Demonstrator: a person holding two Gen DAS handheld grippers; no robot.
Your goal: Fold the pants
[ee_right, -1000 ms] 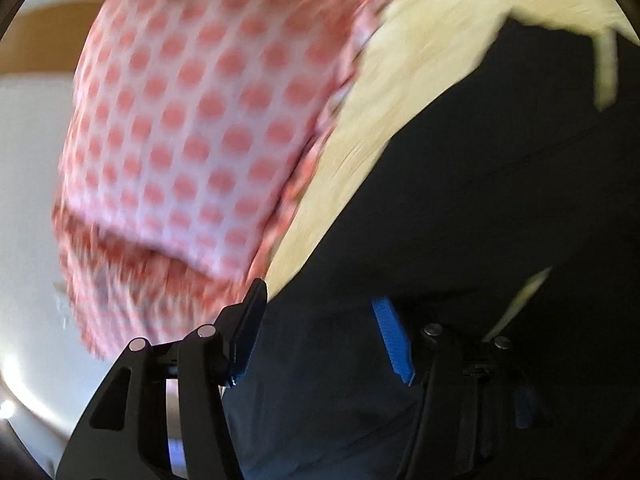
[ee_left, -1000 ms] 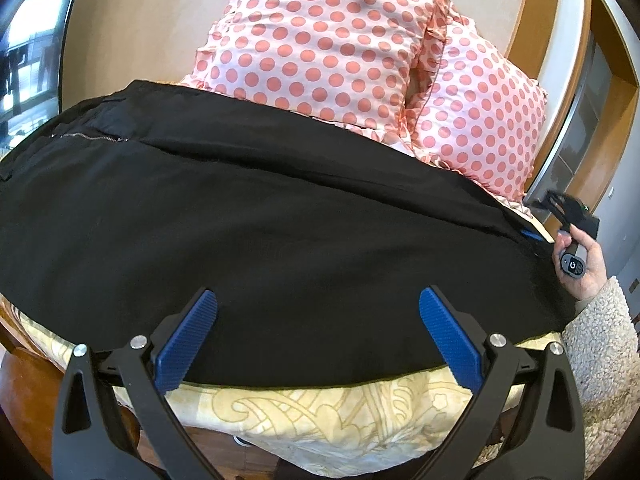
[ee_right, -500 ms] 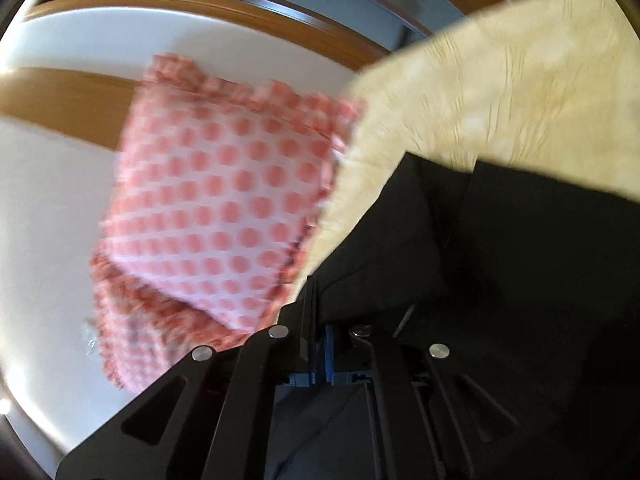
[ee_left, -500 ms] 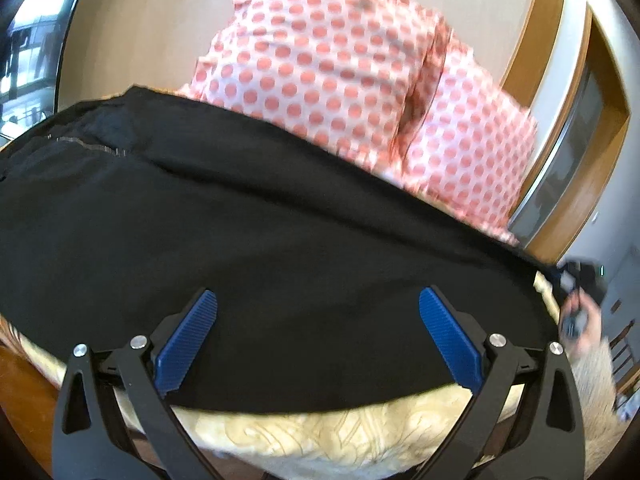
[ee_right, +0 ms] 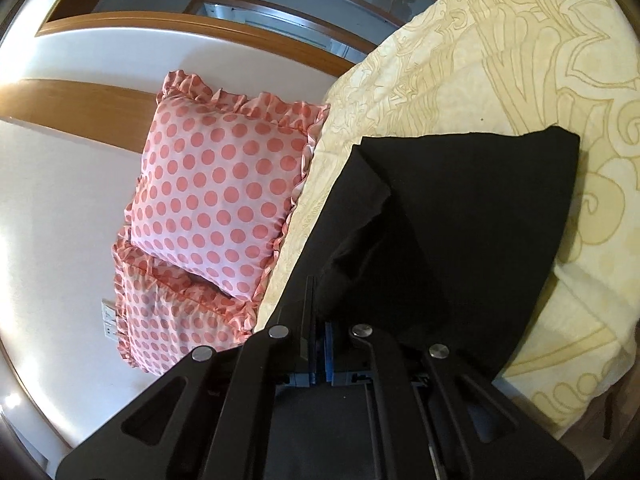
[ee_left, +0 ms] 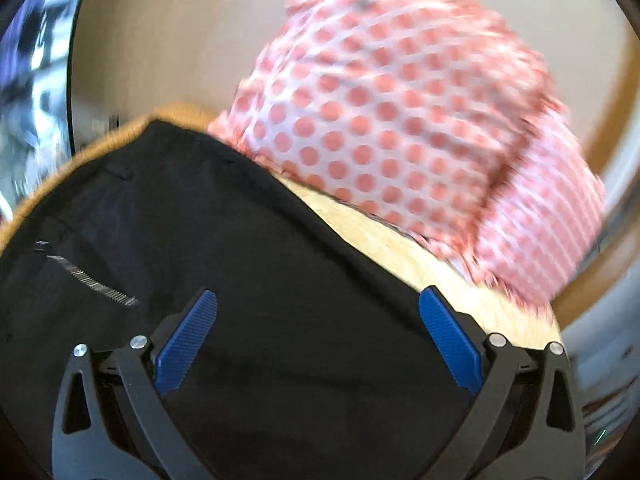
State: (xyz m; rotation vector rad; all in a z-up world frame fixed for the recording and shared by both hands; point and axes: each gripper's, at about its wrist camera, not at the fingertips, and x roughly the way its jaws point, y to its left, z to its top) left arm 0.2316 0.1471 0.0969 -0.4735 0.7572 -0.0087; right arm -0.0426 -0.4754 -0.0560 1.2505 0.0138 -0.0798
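Cream bedding with a tan swirl pattern point(ee_right: 500, 60) fills the scene, a bed set against a pale wall with wood trim. Our right gripper point(ee_right: 319, 354) is clamped tight on a fold of the black pants point(ee_right: 460, 216), lifting that edge over the rest of the garment, which lies spread on the bedding. Our left gripper point(ee_left: 318, 340) hangs above the pants point(ee_left: 260, 272) with its blue-padded fingers point(ee_left: 186, 344) spread wide, holding nothing. A zipper point(ee_left: 94, 282) shows to its left. Beyond, two pink polka-dot pillows point(ee_right: 216, 196) lean at the head of the bed; the left view is blurred.
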